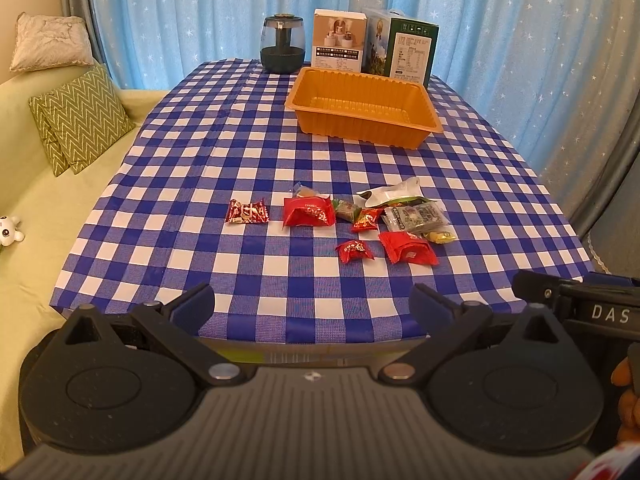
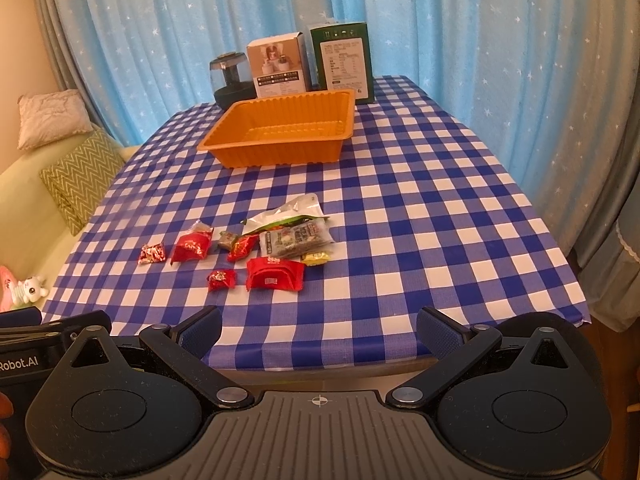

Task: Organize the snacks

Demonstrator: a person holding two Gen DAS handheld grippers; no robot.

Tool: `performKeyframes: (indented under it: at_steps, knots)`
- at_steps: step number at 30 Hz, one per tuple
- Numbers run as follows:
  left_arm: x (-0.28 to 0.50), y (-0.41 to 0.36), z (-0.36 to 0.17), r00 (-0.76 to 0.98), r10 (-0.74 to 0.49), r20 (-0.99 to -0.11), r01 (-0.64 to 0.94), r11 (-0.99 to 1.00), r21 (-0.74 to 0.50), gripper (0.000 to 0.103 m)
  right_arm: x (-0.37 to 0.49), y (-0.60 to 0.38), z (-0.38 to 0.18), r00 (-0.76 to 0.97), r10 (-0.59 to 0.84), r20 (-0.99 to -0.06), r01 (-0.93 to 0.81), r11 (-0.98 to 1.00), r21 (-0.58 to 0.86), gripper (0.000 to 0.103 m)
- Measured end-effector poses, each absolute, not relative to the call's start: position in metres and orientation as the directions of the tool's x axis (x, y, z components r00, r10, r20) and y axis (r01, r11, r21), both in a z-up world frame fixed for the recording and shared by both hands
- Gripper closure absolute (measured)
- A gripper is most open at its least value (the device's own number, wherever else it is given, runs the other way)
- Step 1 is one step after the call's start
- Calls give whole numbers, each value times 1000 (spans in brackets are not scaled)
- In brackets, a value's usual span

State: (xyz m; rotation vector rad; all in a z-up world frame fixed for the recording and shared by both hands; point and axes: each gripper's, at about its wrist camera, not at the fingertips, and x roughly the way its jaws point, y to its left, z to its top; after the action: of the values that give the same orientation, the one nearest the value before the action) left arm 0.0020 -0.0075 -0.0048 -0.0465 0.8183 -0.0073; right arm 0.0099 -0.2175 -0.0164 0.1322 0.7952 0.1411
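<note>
I hold both tools back at the near edge of the table (image 1: 168, 184), short of the snacks. My left gripper (image 1: 312, 304) stands wide with nothing between its blue pads (image 1: 198, 300), and my right gripper (image 2: 320, 330) is spread just as wide and bare. From the left view the right tool shows at 3 o'clock, just beside mine.

Ahead of both claws lies a clear strip of cloth before the first wrappers. Bare checks also run between the snack cluster and the orange tray (image 1: 362, 106), which sits toward 12 o'clock, near the far edge. In the right view the whole right half of the table, from 1 to 4 o'clock, is open.

The snacks (image 1: 340, 220) lie loose in the middle of the table: red wrappers large and small, a silver and green packet (image 2: 292, 216) at the far side, a grey printed packet (image 2: 298, 238) and a small yellow piece (image 2: 318, 257) at its near corner. One small red candy (image 1: 247, 212) sits apart at the cluster's 9 o'clock. The tray's ribbed inside is bare.

The cloth is blue and white check. Behind the tray stand a dark jar (image 1: 282, 44), a pale box (image 1: 340, 38) and a green box (image 1: 408, 48), before a blue starred curtain (image 1: 200, 8). A green sofa (image 1: 36, 208) with cushions lies at 9 o'clock.
</note>
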Motion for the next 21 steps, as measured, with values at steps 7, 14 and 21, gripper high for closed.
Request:
performKeyframes:
  at_steps: [7,14,21]
  knots:
    - [14,1,-19,671,-50,-740,-5,997,-72,0,17,-215,-23,701,184,-690,-81,981,179,0]
    - [33,8,-34,653,-59,-755,1,997,-77,8,36,-211,-38,701,211,-681,-106,975,194,1]
    - [56,9,-54,625,-78,-776,52,997,-59,13,56,-209,-58,693,225,-685,-122,973,196,1]
